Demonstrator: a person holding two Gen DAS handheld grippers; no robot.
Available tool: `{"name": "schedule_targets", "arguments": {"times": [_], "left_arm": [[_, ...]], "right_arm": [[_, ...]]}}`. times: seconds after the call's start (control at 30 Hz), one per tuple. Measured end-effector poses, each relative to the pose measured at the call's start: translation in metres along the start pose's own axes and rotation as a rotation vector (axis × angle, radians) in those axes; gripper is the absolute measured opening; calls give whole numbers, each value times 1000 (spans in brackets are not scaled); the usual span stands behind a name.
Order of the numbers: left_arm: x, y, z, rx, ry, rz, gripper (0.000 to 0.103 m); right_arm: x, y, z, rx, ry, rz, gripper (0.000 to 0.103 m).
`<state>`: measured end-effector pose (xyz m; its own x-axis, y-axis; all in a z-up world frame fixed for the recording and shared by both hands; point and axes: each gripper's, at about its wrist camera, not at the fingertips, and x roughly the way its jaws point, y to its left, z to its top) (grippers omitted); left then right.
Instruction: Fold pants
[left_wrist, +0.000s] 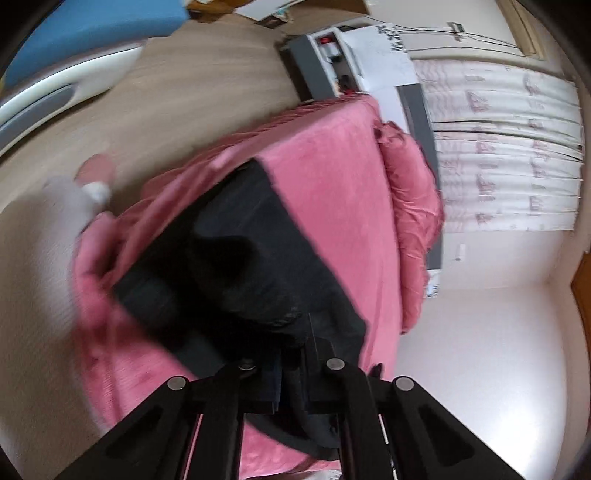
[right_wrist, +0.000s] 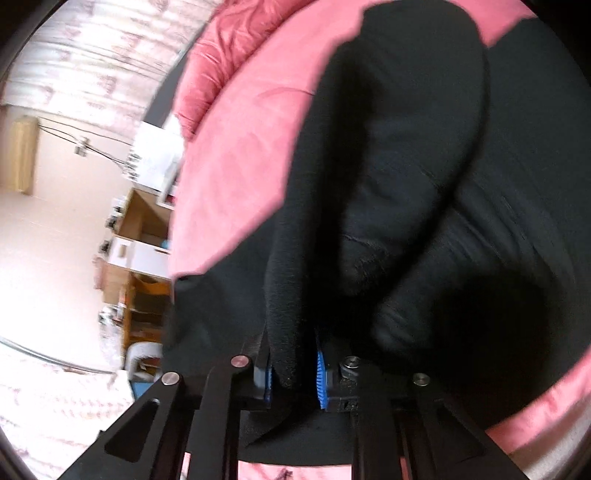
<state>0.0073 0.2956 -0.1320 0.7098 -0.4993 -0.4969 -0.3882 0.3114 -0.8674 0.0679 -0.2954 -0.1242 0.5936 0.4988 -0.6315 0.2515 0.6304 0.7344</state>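
Observation:
Black pants (left_wrist: 236, 251) lie partly folded on a pink bed cover (left_wrist: 332, 177). My left gripper (left_wrist: 291, 384) sits at the near edge of the pants, its jaws shut on a bunch of the black cloth that runs down between them. In the right wrist view the pants (right_wrist: 424, 184) fill most of the picture. A thick fold of their cloth (right_wrist: 291, 347) stands upright between the blue pads (right_wrist: 320, 380) of my right gripper (right_wrist: 293, 380), which is shut on it. The fold rises from the pads and drapes away over the rest of the pants.
A pink duvet (left_wrist: 410, 206) is bunched along the far side of the bed. A person's foot in a pink slipper (left_wrist: 94, 171) stands on the wooden floor (left_wrist: 166, 96) at the left. A white curtain (left_wrist: 509, 147) and shelves with boxes (right_wrist: 144, 258) stand beyond the bed.

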Motion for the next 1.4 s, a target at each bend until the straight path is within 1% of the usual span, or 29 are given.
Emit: {"name": "schedule_targets", "arguments": {"times": [0.07,0.17,0.2,0.23,0.27,0.3,0.33,0.37,0.43,0.47,0.5,0.57,0.63,0.67,0.73,0.8,0.83,0.93,0.97,1.0,1.07,1.1,1.17,1.2,1.23,1.27,1.3,1.37,1.4], "left_arm": [[-2,-12,9,13,-10,-56,7],[-16,-31,15,76,-69,-196,7],[-20,-35,14,107,-90,-220,7],[-27,-36,12,166,-117,-224,7],[-29,-35,9,210,-131,-204,7],[-29,-30,6,246,-139,-166,7],[-25,-17,3,265,-130,-95,7],[-20,-4,-1,268,-110,-31,7],[-7,26,-8,246,-68,82,7],[-3,39,-10,221,-51,122,7],[-1,53,-12,189,-43,142,7],[-5,68,-16,128,-65,83,7],[-9,63,-19,133,-83,85,7],[-10,59,-19,147,-95,93,7],[-19,52,-31,198,-140,113,7],[-37,45,-44,245,-208,142,7],[-46,39,-51,269,-265,154,7],[-66,17,-64,330,-375,132,10],[-69,6,-67,357,-393,114,12],[-69,-4,-69,388,-401,95,14],[-57,-27,-74,474,-373,60,19],[-47,-37,-77,519,-339,51,19],[-16,-55,-83,580,-248,43,20],[6,-60,-86,603,-173,42,20],[21,-63,-90,614,-125,45,20],[36,-64,-93,622,-79,47,20],[57,-65,-98,636,-11,50,20],[82,-69,-108,656,61,71,20],[94,-70,-113,668,97,78,20]], "right_arm": [[-8,9,8,10,-35,64,16],[-30,19,15,35,-134,232,16],[-35,18,14,40,-153,267,16],[-38,17,12,35,-166,288,16],[-38,15,7,12,-163,273,16],[-35,13,3,-11,-150,238,16],[-28,9,-3,-32,-119,186,16],[-21,3,-9,-38,-90,154,16],[-5,-10,-23,-42,-38,91,16],[1,-16,-29,-46,-17,58,16],[6,-22,-35,-52,-1,27,16],[13,-35,-44,-51,14,-2,16],[16,-45,-44,-23,4,25,13],[16,-46,-43,-14,6,30,13],[14,-45,-43,-35,10,11,13],[13,-40,-43,-63,10,-11,14],[16,-35,-44,-64,10,-16,17],[12,-30,-38,-33,35,-25,22],[5,-28,-34,-25,31,-29,23],[0,-27,-33,-19,15,-29,28],[-12,-22,-27,-26,-17,-37,31],[-19,-17,-23,-41,-29,-34,31],[-33,-11,-19,-64,-48,-34,31],[-41,-10,-15,-70,-58,-41,32],[-49,-11,-11,-67,-69,-55,36],[-56,-12,-8,-58,-86,-70,37],[-66,-15,-3,-49,-123,-81,38],[-78,-12,8,-60,-168,-110,44],[-83,-8,22,-86,-192,-133,48]]}}
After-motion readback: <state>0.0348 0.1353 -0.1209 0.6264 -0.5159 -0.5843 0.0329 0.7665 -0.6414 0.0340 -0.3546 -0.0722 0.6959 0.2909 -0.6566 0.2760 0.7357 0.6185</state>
